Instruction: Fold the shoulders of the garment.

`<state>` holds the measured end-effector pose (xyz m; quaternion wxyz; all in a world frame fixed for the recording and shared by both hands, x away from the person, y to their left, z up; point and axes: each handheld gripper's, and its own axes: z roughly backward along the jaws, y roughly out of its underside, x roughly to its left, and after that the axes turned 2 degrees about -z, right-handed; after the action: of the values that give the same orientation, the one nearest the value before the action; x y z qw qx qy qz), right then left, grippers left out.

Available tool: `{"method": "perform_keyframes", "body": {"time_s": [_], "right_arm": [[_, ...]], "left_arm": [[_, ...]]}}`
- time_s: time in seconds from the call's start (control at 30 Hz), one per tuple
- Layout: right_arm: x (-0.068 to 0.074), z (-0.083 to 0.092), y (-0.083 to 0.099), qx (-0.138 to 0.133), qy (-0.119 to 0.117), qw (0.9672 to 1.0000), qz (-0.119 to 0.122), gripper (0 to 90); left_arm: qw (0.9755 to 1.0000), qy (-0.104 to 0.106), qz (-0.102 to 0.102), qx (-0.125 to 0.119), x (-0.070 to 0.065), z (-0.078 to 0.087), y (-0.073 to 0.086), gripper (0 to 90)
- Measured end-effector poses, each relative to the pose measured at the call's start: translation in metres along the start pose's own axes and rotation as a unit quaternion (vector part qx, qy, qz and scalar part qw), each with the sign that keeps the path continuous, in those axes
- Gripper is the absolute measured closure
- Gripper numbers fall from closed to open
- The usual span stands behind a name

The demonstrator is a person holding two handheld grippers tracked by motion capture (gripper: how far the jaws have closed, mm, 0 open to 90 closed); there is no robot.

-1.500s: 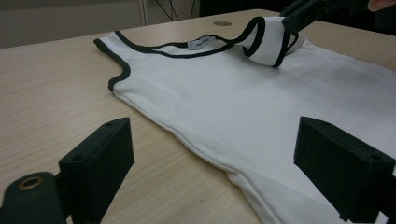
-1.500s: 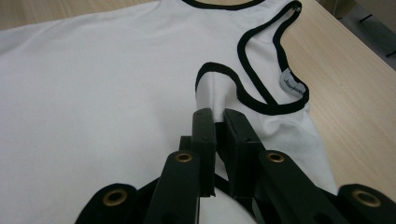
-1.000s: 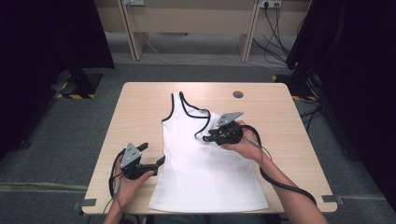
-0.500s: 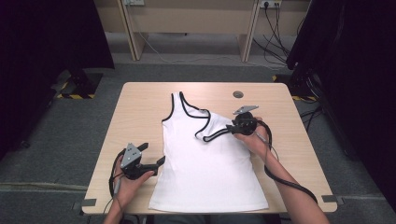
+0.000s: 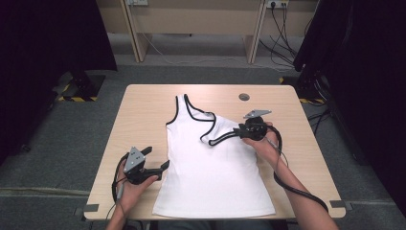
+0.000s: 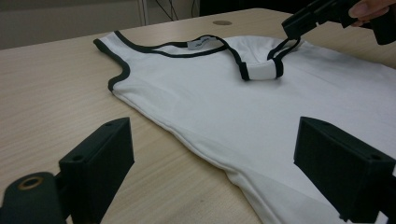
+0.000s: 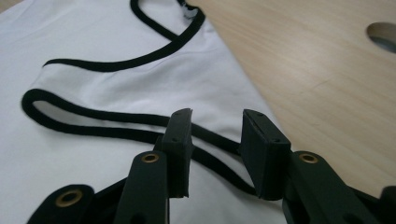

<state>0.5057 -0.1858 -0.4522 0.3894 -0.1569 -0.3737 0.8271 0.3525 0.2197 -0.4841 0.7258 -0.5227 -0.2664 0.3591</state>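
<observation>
A white tank top (image 5: pixel 210 172) with black trim lies flat on the wooden table (image 5: pixel 143 110). Its right strap (image 5: pixel 210 139) is folded down onto the chest. My right gripper (image 5: pixel 236 133) rests low at the armhole by that strap. In the right gripper view its jaws (image 7: pixel 217 128) have just been closing; the black trim (image 7: pixel 107 123) runs between them, but a gap remains and the pads do not press on it. My left gripper (image 5: pixel 158 158) sits at the shirt's left side edge, jaws wide apart (image 6: pixel 212 144) and empty. The right gripper (image 6: pixel 299 23) also shows in the left gripper view.
A round cable hole (image 5: pixel 244 97) lies in the table behind the right gripper. Bare wood runs along both sides of the shirt. Beyond the table stand desk legs and cables (image 5: pixel 282 28), with dark curtains on either side.
My right gripper has shifted to the right from the middle of the chest toward the armhole. The folded strap stays on the shirt. The left gripper has not moved.
</observation>
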Motion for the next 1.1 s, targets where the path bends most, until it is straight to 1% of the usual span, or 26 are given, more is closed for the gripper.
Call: {"method": "perform_keyframes", "body": {"time_s": [0.07,0.2,0.33,0.43,0.57,0.73,0.87,0.97,1.1], "right_arm": [[0.001,-0.004,0.003,0.014,0.0,0.9999,0.004,63.6],[-0.004,-0.011,0.011,0.026,0.015,0.9995,-0.002,63.6],[-0.007,-0.012,0.016,0.014,0.018,0.9996,-0.016,63.8],[-0.008,-0.013,0.016,0.013,0.03,0.9994,-0.011,63.5],[-0.01,-0.014,0.015,0.014,0.034,0.9993,-0.012,61.9],[-0.007,-0.012,0.015,0.007,0.033,0.9994,-0.009,57.1],[-0.004,-0.01,0.014,0.002,0.037,0.9993,-0.006,52.6],[-0.002,-0.008,0.013,0.002,0.04,0.9992,-0.003,49.1],[-0.001,-0.006,0.013,0.002,0.043,0.9991,-0.005,46.4]], "left_arm": [[1.0,0.0,0.0,-0.001,0.0,0.0,0.0,11.2],[1.0,0.001,0.001,0.0,0.0,0.0,0.0,11.1],[1.0,0.0,0.001,0.001,0.0,0.0,0.0,11.1],[1.0,0.0,0.0,0.0,0.0,0.0,0.0,11.1],[1.0,0.001,0.001,0.001,0.0,0.0,0.0,11.1],[1.0,0.001,0.001,0.001,0.0,0.0,0.0,11.1],[1.0,0.0,0.0,0.001,-0.001,0.0,0.0,11.1],[1.0,0.0,0.001,0.002,-0.001,-0.001,0.0,11.1],[1.0,0.0,0.0,0.002,-0.001,-0.001,0.0,11.1]]}}
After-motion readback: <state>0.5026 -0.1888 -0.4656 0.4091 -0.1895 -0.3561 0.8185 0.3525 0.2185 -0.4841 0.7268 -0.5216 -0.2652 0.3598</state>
